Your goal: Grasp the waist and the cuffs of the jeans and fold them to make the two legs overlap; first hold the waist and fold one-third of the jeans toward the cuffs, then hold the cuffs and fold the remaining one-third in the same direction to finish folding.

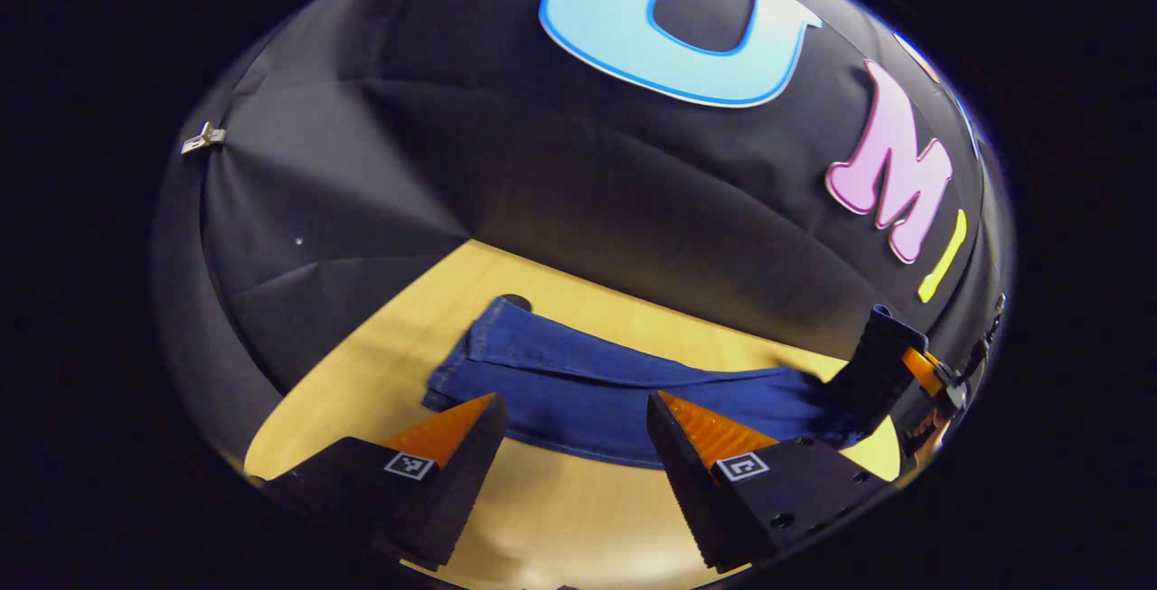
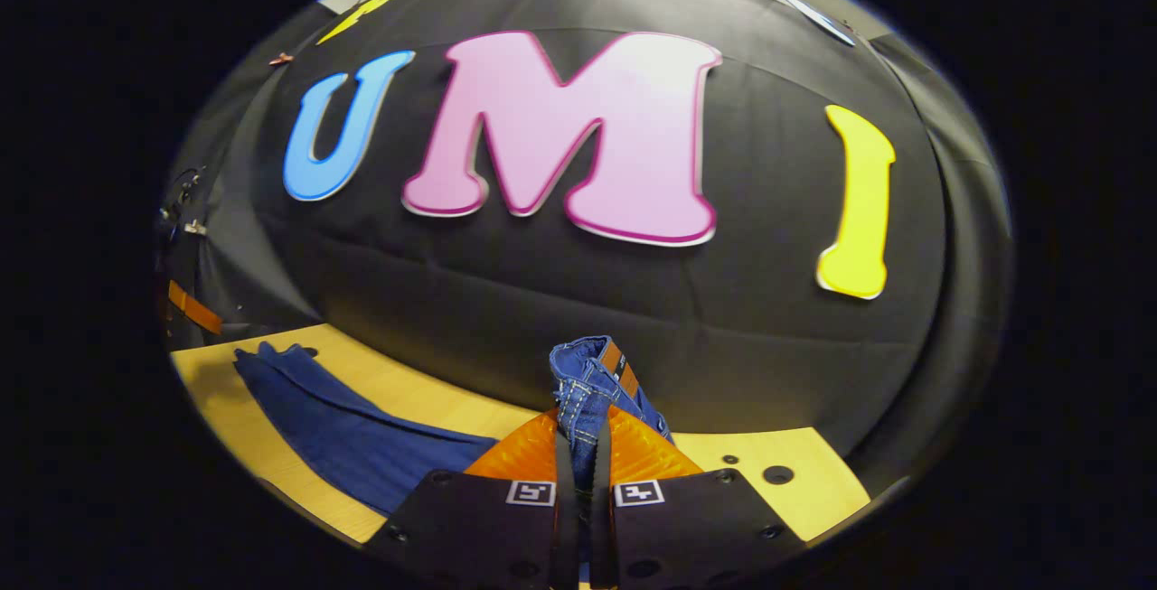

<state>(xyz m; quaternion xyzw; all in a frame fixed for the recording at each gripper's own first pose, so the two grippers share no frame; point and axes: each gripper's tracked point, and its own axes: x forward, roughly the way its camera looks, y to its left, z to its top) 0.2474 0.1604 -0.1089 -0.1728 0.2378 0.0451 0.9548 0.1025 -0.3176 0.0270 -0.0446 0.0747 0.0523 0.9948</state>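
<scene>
- A light wooden bench (image 1: 578,518) is standing against a black cloth wall (image 1: 434,174).
- The jeans (image 1: 578,391) are lying stretched across it.
- The left tongs (image 1: 578,445) are hanging spread above them.
- The right tongs (image 2: 583,454) are pinching the waist (image 2: 592,382).
</scene>
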